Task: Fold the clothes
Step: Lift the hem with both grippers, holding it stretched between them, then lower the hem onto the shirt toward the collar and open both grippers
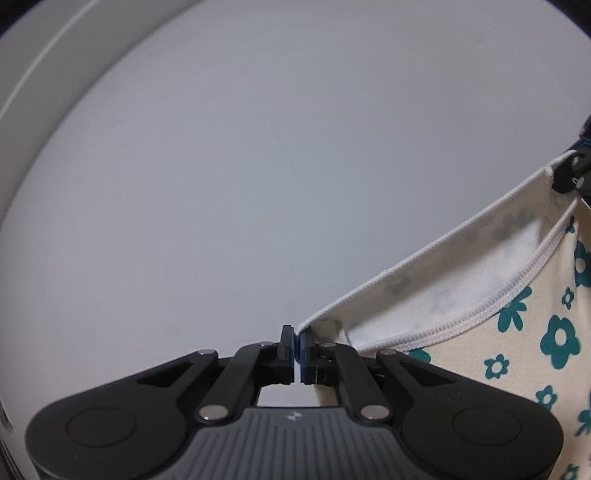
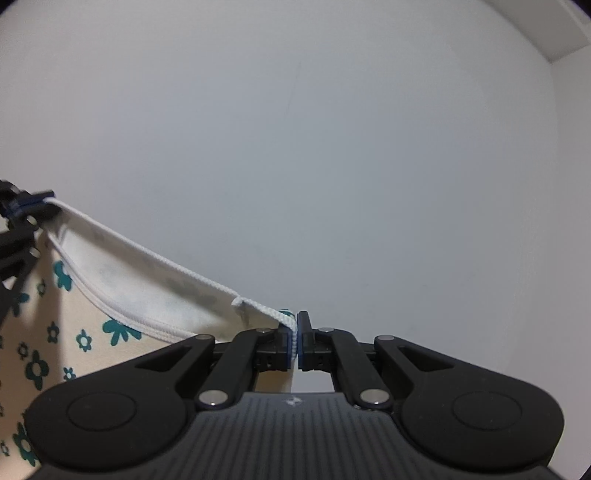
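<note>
A cream garment with teal flowers [image 1: 517, 332] and white ribbed hems hangs stretched between my two grippers, held up in the air. My left gripper [image 1: 296, 347] is shut on one corner of its white hem. My right gripper [image 2: 295, 339] is shut on the other corner of the hem; the garment [image 2: 92, 332] sags off to the left in the right wrist view. Each gripper shows at the edge of the other's view: the right one [image 1: 576, 162], the left one [image 2: 26, 206]. The lower part of the garment is hidden below the gripper bodies.
A plain pale grey wall [image 1: 258, 147] fills both views. A white ledge or trim [image 1: 44, 74] curves along the left edge in the left wrist view, and a white corner trim [image 2: 554, 33] sits top right in the right wrist view.
</note>
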Demonstrator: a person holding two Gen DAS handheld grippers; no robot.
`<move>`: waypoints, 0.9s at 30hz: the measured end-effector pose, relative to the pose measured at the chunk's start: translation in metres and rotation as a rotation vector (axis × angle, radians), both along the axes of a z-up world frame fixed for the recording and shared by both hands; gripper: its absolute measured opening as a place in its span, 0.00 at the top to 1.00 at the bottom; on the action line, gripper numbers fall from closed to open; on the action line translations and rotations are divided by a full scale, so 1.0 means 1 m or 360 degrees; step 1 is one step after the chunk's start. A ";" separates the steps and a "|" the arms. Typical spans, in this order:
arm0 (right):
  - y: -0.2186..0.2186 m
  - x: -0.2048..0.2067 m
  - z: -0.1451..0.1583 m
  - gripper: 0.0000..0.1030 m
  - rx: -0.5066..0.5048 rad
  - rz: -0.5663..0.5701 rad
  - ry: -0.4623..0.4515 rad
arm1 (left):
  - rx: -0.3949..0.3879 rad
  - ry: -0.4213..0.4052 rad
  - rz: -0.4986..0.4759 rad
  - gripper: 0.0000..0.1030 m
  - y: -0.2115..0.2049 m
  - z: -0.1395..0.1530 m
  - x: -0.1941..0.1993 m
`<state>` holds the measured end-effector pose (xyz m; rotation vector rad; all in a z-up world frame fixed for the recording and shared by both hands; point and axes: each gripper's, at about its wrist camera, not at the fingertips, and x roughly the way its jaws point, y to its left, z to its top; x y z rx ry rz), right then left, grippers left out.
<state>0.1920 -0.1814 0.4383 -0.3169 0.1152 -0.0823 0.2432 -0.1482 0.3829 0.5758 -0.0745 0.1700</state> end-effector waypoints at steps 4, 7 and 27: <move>0.005 0.038 0.010 0.98 0.0077 -0.0033 -0.0156 | -0.0047 -0.0155 0.0043 0.98 -0.005 -0.001 0.043; 0.009 0.045 0.028 0.98 0.0086 -0.0033 -0.0343 | -0.0085 -0.0369 0.0045 0.98 -0.008 0.008 0.048; -0.027 -0.136 -0.258 0.98 -0.0307 0.0509 0.0269 | 0.0079 0.0481 -0.0483 0.98 -0.008 -0.313 -0.167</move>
